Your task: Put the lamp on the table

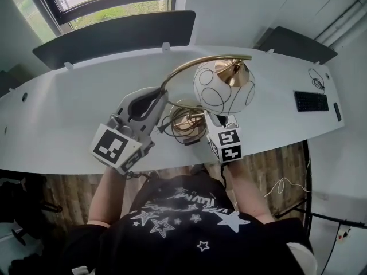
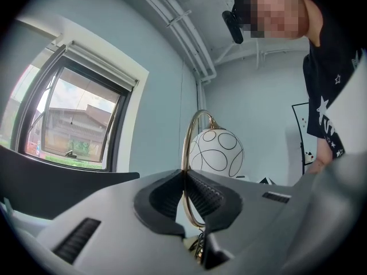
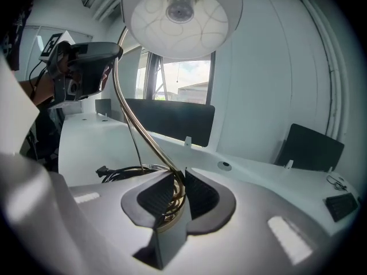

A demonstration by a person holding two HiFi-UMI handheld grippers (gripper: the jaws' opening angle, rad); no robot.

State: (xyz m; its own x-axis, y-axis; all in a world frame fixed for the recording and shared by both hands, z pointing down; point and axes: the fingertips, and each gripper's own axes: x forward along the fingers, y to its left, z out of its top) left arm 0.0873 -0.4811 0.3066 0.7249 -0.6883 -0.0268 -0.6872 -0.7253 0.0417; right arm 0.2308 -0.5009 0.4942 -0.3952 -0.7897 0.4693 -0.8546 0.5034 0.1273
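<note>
A white curved table [image 1: 51,113] is spread beneath and ahead of both grippers. Over its near edge the lamp [image 1: 223,85] is held upright between them. Its long axis is given by the brass stem [image 2: 184,153]. The stem is seen rising from the right gripper [image 1: 215,118], passing through the left gripper [image 1: 155,99], then arching over high and bending back down towards the right gripper's side. The round white shade [image 3: 179,16], marked with black loops, is hung from the arch's tip directly above the right gripper. Its mouth is pointed down, so that the bulb is seen from below.

The left gripper's jaws are closed narrowly on the rising part of the stem. The right gripper's jaws are likewise clamped on the stem's foot, just above the brass base [image 3: 170,221]. Whether the base is resting on the table cannot be told.

A black cord [image 3: 123,171] is coiled on the table just ahead and to the left of the right gripper. A keyboard [image 1: 311,101] is set well off to that gripper's right.
</note>
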